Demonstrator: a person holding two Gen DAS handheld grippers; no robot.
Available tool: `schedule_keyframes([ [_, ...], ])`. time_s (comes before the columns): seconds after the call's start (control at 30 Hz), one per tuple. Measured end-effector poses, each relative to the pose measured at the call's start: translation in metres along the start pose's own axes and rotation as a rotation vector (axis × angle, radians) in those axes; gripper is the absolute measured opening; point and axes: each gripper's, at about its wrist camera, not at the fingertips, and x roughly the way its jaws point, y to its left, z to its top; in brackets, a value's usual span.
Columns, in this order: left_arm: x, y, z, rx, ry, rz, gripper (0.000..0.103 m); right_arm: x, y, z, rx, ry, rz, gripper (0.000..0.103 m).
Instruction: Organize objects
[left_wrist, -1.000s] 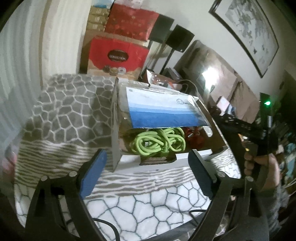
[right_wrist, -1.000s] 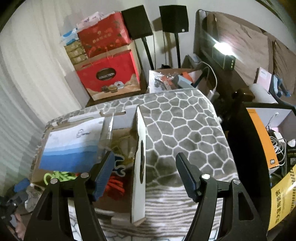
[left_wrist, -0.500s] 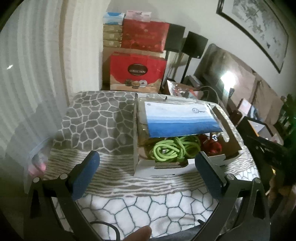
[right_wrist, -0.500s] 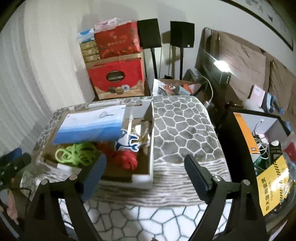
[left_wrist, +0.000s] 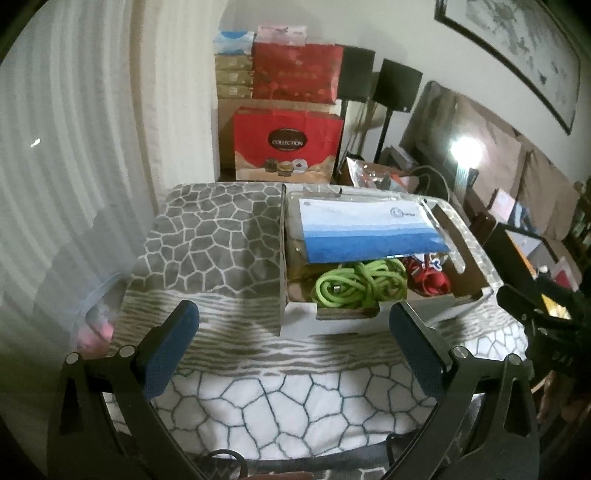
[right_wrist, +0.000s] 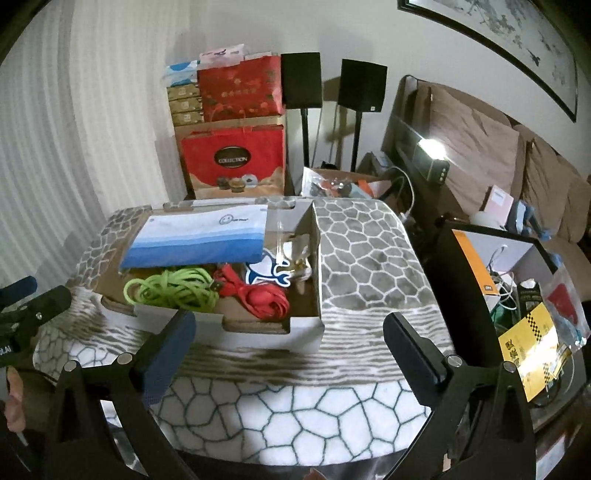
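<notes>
Two grippers face one table (left_wrist: 229, 258) draped in a soft cloth: grey with pale cobble-shaped outlines at the far end, wavy brown and white stripes across the middle, white with dark cell outlines at the near end. Behind the table stand stacked gift boxes (left_wrist: 288, 140), glossy red, one marked COLLECTION, with flat tan cartons and tissue packs beside and above. Two black speakers on stands (right_wrist: 301, 79) stand against the pale wall. Ribbed white curtains (left_wrist: 55, 166) hang at the left. A brown cushioned sofa (right_wrist: 476, 147) runs along the right under a framed picture; a small lamp glares in front of it.

Task items lie inside a shallow cardboard box (right_wrist: 258, 328) resting on the cloth, white outside, raw brown inside, with cut-out handle slots in its near wall. It contains a coiled green cord (left_wrist: 354, 286), a coiled red cord (right_wrist: 262, 299) beside it, a flat packet banded white to deep blue (left_wrist: 365, 232) lying over the far part, and a blue and white shaped sticker or tag (right_wrist: 267, 271); smaller clear-wrapped items beyond cannot be identified.

Left gripper (left_wrist: 293, 328): jaws spread wide, blue pads, nothing between them. Right gripper (right_wrist: 286, 341): jaws have just been opening and now stand wide apart, nothing between them. Both hover short of the box's near wall.
</notes>
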Motion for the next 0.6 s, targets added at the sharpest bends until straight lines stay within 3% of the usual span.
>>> schedule_keyframes([
  [0.6,0.0,-0.007,-0.002,0.012,0.023,0.013,0.103,-0.006,0.011,-0.009,-0.005,0.005,-0.004,0.102],
])
